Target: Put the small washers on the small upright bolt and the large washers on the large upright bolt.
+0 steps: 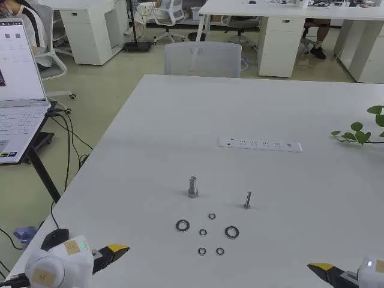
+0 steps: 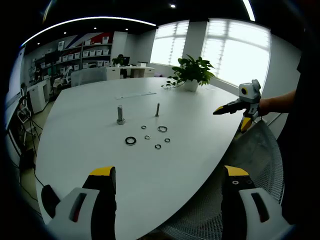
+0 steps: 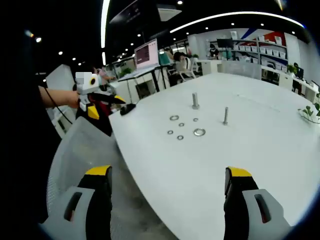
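White table (image 1: 150,138) carries the work. The large bolt (image 1: 192,186) stands upright, with the small bolt (image 1: 248,200) upright to its right and well apart from it. Nearer than the bolts, six washers lie flat and apart from each other. There is one large washer (image 1: 182,225) on the left and another (image 1: 231,231) on the right. Small washers lie between and near them, at (image 1: 212,216), (image 1: 203,232), (image 1: 201,251) and (image 1: 220,251). None is on a bolt.

The left gripper (image 1: 117,249) hovers at the near left corner and the right gripper (image 1: 321,268) at the near right. Both are well apart from the washers, with fingers released and holding nothing.

A power strip (image 1: 259,144) lies far beyond the bolts. A plant (image 1: 360,133) trails in at the far right edge. Left of the table stands a laptop (image 1: 18,90), with cables hanging under it. A grey chair (image 1: 203,59) is at the far end. A small black thing (image 1: 54,239) sits just left of the left gripper; what it is I cannot tell. In the left gripper view a mesh chair back (image 2: 255,155) stands at the near edge.
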